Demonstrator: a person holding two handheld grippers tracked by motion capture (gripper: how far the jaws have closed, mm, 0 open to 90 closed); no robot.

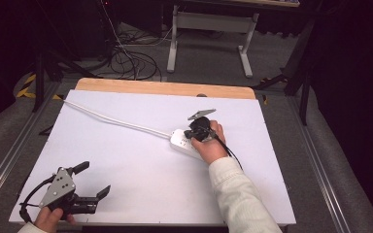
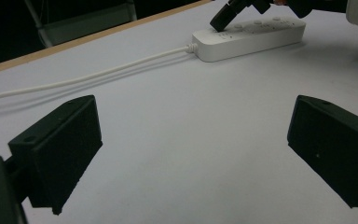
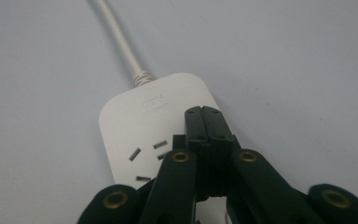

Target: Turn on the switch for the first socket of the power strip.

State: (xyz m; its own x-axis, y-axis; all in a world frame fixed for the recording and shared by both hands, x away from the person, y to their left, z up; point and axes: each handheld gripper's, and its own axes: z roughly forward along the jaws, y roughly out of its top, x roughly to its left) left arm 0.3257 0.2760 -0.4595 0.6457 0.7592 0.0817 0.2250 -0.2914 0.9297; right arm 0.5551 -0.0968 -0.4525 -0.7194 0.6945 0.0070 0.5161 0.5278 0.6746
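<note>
Right gripper [image 3: 203, 112] jaws pressed together, tips on white power strip [image 3: 140, 126] mid-frame; embossed logo unreadable. Left gripper [image 1: 93, 178] spread, lower left.

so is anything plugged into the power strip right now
No, in the right gripper view the socket holes on the power strip are bare, and the shut right gripper just rests on its top.

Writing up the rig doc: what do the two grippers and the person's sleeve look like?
Both grippers are black with blocky jaws. The left gripper carries a grey three-cornered plate and a looping black cable; the right gripper has the same plate, a black cable, and brass-coloured pivot rivets. The sleeve is cream-white.
</note>
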